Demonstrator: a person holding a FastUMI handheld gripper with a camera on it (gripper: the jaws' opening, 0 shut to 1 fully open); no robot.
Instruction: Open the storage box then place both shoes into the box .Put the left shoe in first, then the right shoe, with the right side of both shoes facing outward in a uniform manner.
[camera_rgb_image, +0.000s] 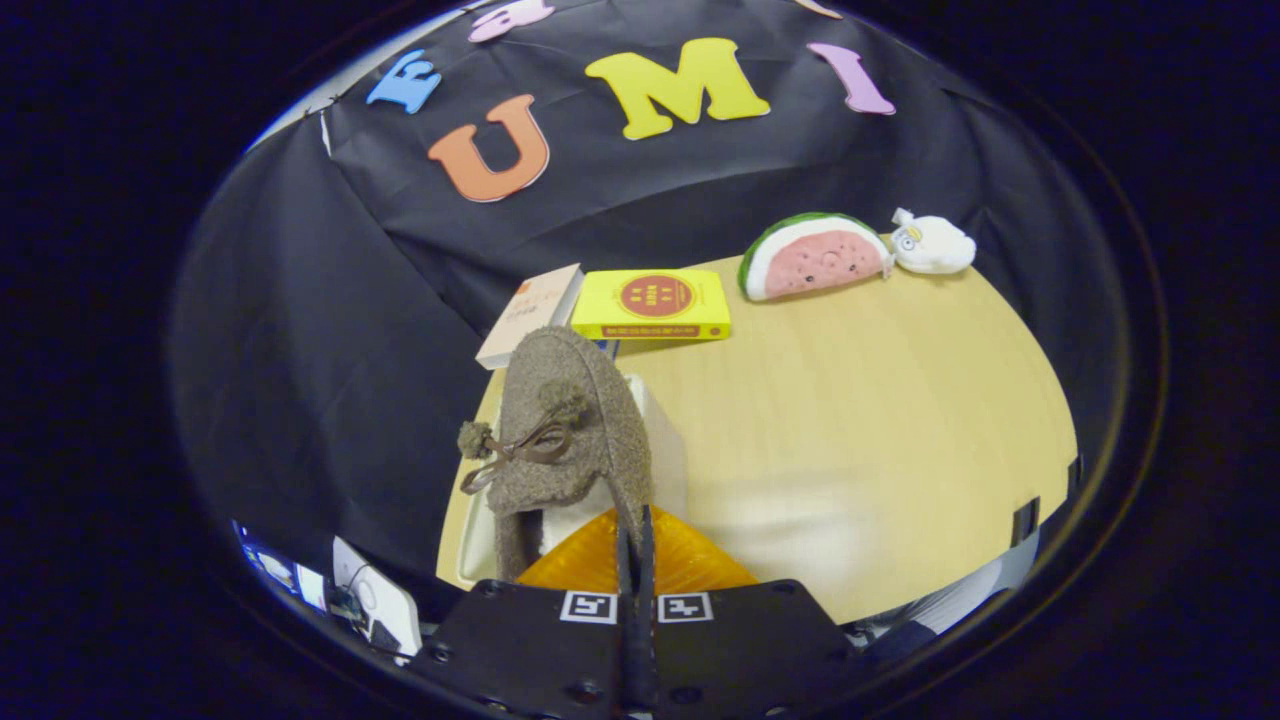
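Gripper view: the tongs (636, 560) are closed almost completely, their two fingers meeting on the thin rear edge of a brown felt shoe (570, 430), which stands lifted just ahead of them with its toe pointing to the far side. The shoe carries a cord bow with two small pompoms on its upper and reads as light, soft and floppy; its fuzzy surface should give good friction, so a pinch on the collar edge, as shown, looks adequate, though the body may sag or swing when moved. Beneath and behind the shoe sits the white storage box (662, 440), with an orange ribbed part (690, 565) near the fingers, probably its opened door; whether the shoe touches the box cannot be told. The box rests at the near left of the wooden table (900, 420). At the far side lie a pale book (530, 312) and a yellow book (652, 304) side by side; further right, a watermelon plush (815, 256) and a white plush toy (932, 245) nearly touch.
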